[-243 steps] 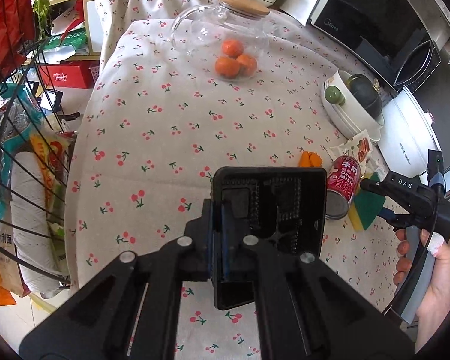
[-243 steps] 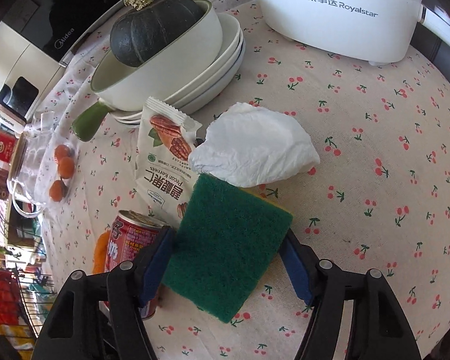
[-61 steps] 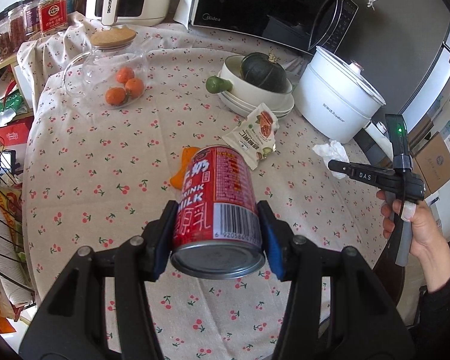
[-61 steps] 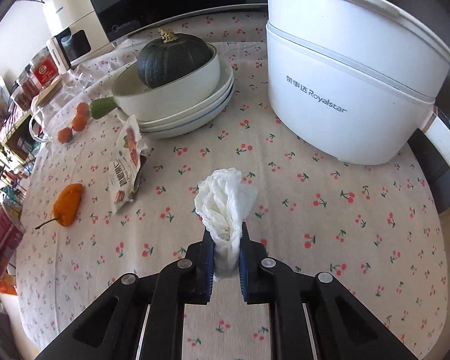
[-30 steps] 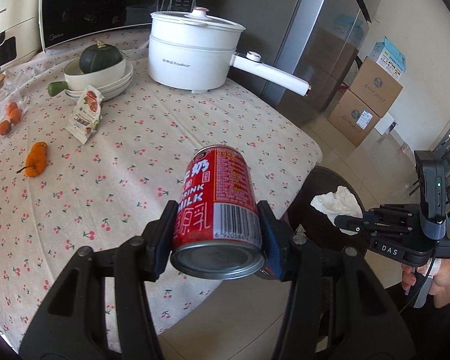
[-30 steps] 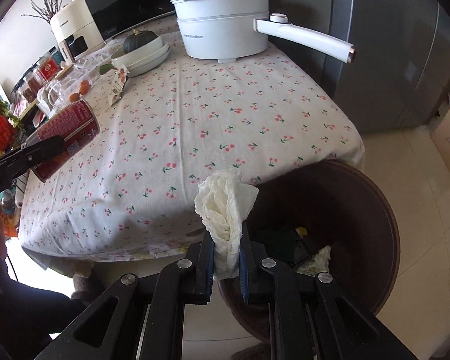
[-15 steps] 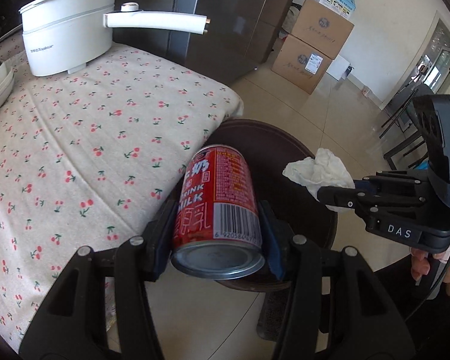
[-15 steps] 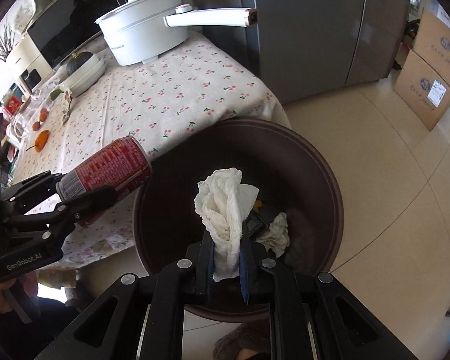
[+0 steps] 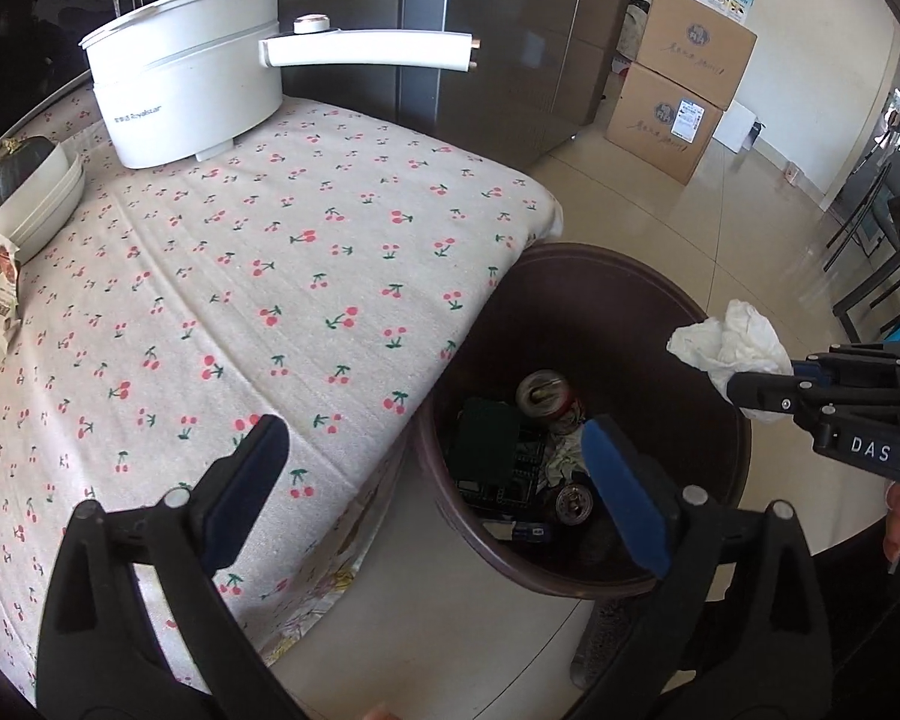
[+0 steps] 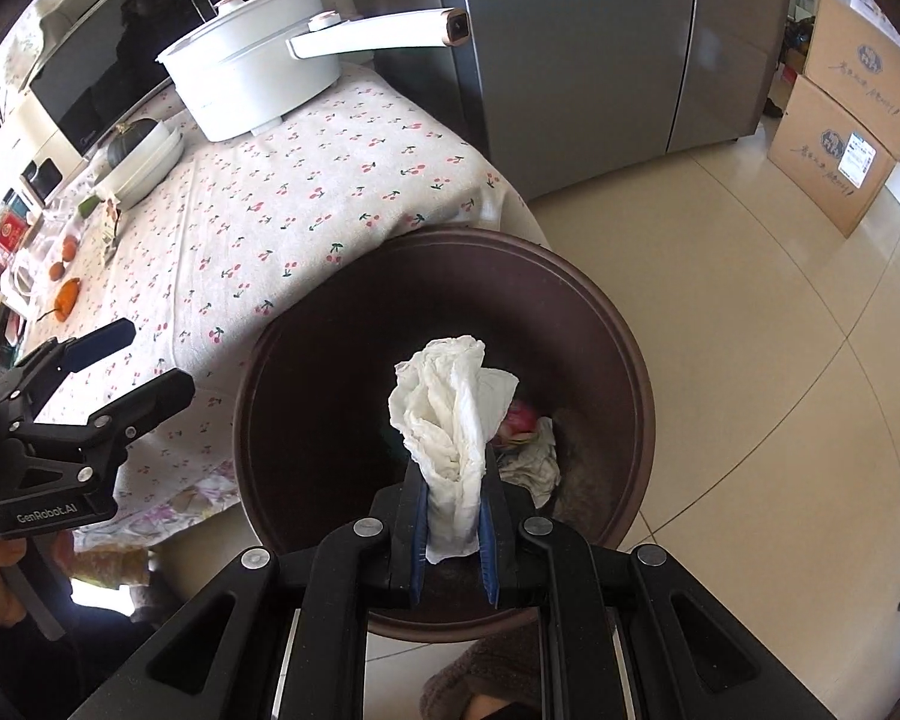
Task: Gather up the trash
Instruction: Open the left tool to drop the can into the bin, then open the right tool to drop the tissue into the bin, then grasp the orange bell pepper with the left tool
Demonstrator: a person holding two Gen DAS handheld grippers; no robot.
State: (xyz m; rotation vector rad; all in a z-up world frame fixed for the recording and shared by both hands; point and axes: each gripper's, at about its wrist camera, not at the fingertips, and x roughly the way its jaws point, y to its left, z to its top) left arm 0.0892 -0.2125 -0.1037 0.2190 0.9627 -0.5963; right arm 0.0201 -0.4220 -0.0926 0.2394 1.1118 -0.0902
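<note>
Right wrist view: your right gripper pinches the crumpled tissue over the brown bin. It looks light, soft and crushable, so it should fall slowly. Left gripper jaws are opening, empty; the can lies inside.

The floor is laid with glossy cream tiles reflecting bright daylight. A tall grey refrigerator stands against the back of the room, beside the bench, which is covered by a cherry-print cloth. Two cardboard boxes are stacked near a pale wall. A dark chair stands at the right edge.
</note>
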